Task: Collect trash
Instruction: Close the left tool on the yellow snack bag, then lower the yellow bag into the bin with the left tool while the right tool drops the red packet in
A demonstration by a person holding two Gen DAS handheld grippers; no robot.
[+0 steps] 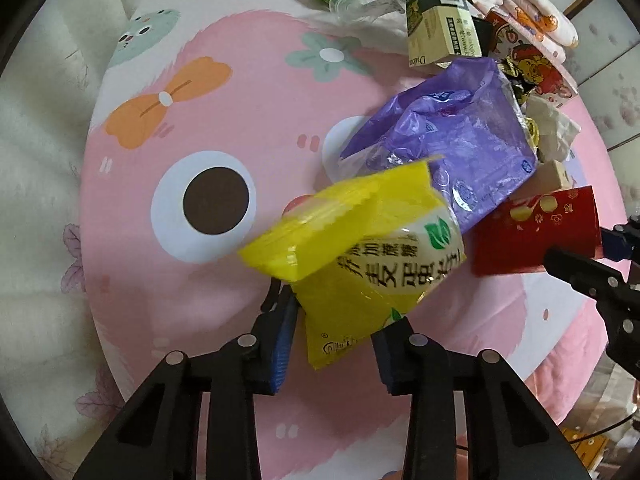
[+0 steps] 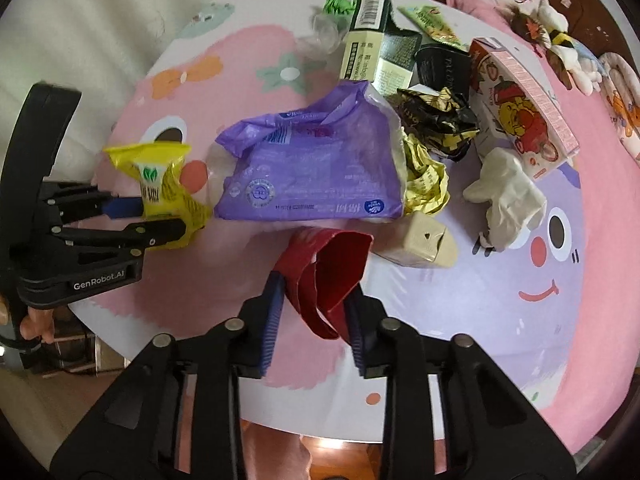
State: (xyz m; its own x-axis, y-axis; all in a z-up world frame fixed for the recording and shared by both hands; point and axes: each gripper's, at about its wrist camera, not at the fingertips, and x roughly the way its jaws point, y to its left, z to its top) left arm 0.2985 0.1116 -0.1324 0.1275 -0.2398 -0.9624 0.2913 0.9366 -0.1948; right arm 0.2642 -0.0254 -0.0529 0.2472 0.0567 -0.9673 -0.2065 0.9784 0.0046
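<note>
Left gripper (image 1: 334, 322): blue-padded fingers clamped on the lower corner of a yellow snack wrapper (image 1: 360, 252); wrapper lifted above the pink cartoon tablecloth (image 1: 168, 300); in the right wrist view the same wrapper (image 2: 160, 188) sits pinched at the tips of that gripper (image 2: 160, 220).

Right gripper (image 2: 314, 312): fingers closed on a crumpled red paper packet (image 2: 326, 276); packet stands up between the pads, its torn mouth pointing away from the tongs.

Ahead of both tongs: a purple plastic bag (image 2: 312, 172) lying flat on the cloth, just beyond the red packet and right of the yellow wrapper.

Beyond the purple bag: a green-and-cream carton (image 2: 372, 44); a black-and-gold foil wrapper (image 2: 436, 120); a crumpled yellow paper (image 2: 424, 180).

Right of the right gripper's tips: a small beige carton (image 2: 420, 244) on its side; a wadded white tissue (image 2: 508, 200); a cartoon-bear box (image 2: 520, 104) farther out.
</note>
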